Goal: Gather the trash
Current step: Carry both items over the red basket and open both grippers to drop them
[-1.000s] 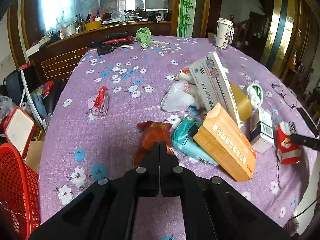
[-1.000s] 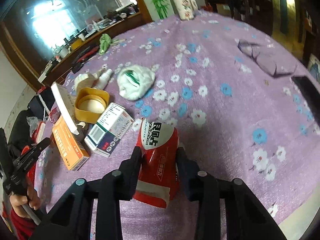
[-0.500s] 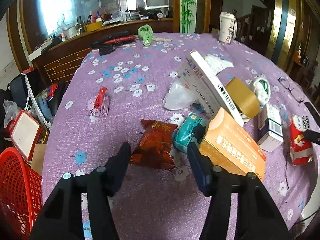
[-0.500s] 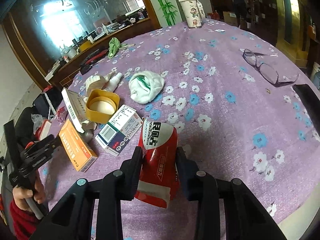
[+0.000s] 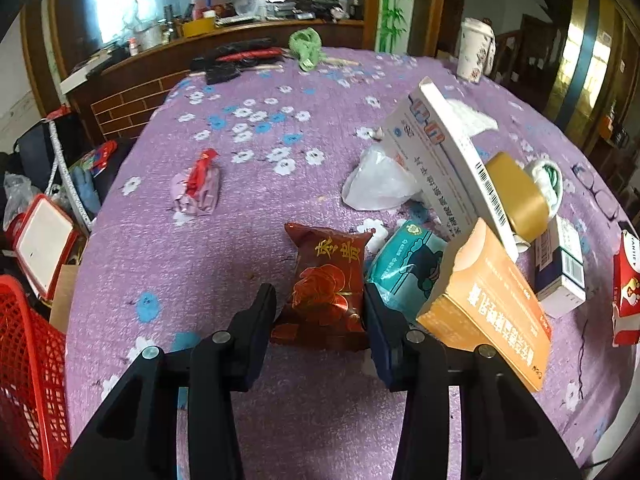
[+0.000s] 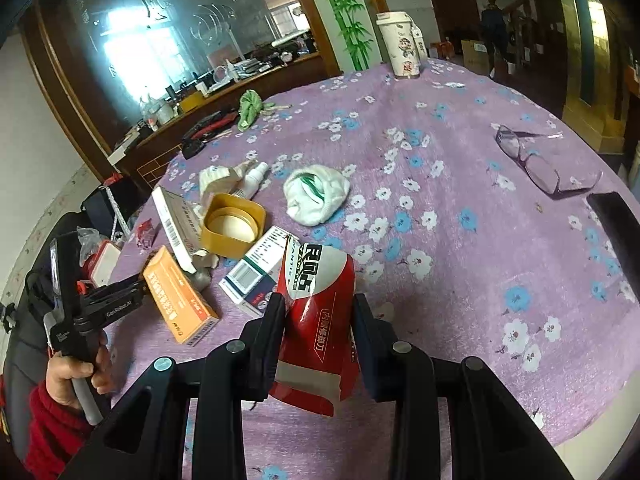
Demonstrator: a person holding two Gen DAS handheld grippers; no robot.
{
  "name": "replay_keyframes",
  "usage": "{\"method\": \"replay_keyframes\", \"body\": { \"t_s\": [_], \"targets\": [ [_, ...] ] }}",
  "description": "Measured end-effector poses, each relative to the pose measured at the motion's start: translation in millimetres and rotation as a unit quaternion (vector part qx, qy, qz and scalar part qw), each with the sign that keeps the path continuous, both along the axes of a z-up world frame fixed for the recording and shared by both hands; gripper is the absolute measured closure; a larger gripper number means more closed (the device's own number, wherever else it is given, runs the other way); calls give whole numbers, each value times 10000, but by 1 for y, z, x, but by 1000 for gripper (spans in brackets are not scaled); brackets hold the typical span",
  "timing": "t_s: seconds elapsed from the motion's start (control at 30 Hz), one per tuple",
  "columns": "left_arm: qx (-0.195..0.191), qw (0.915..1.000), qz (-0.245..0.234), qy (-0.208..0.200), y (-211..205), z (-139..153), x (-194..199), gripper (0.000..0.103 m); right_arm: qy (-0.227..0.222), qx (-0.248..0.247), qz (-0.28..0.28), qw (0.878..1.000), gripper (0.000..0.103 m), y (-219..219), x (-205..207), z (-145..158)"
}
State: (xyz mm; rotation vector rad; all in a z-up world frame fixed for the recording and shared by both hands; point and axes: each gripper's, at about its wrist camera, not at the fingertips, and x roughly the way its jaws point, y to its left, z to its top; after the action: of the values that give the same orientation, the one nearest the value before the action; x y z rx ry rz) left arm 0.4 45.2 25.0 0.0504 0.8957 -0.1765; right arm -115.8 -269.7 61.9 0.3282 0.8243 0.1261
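Observation:
My left gripper (image 5: 319,304) is open, its fingers on either side of the near end of a dark red snack packet (image 5: 326,284) lying on the purple flowered tablecloth (image 5: 208,248). My right gripper (image 6: 318,312) is shut on a red and white carton (image 6: 318,312) and holds it over the table's near edge; the carton also shows at the right edge of the left wrist view (image 5: 626,284). The left gripper shows in the right wrist view (image 6: 116,300), held in a hand.
Beside the packet lie a teal pack (image 5: 404,268), an orange box (image 5: 488,308), a white box (image 5: 444,160), a gold lid (image 5: 516,196), a white bag (image 5: 376,184) and a pink wrapper (image 5: 198,188). A red basket (image 5: 28,368) stands off the left edge. Glasses (image 6: 536,160) lie right.
My left gripper opened from shut and moved forward so its fingers straddle the red snack packet. My right gripper kept its grip on the carton and lifted it slightly.

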Motion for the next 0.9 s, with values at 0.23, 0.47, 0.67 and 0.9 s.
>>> {"method": "replay_keyframes", "body": {
  "t_s": [0.23, 0.47, 0.67, 0.9],
  "targets": [
    [-117, 9989, 94, -446, 4, 21, -32, 61, -188, -57, 259, 9995, 67, 17, 0, 14],
    [-273, 9962, 243, -792, 22, 47, -64, 61, -305, -164, 904, 9953, 67, 65, 6, 27],
    [-440, 9915, 764, -960, 72, 63, -92, 60, -475, -399, 1845, 9809, 67, 143, 13, 45],
    [-312, 9789, 1720, -1061, 162, 72, -122, 60, -648, -484, 2917, 9531, 67, 256, 28, 64]
  ]
}}
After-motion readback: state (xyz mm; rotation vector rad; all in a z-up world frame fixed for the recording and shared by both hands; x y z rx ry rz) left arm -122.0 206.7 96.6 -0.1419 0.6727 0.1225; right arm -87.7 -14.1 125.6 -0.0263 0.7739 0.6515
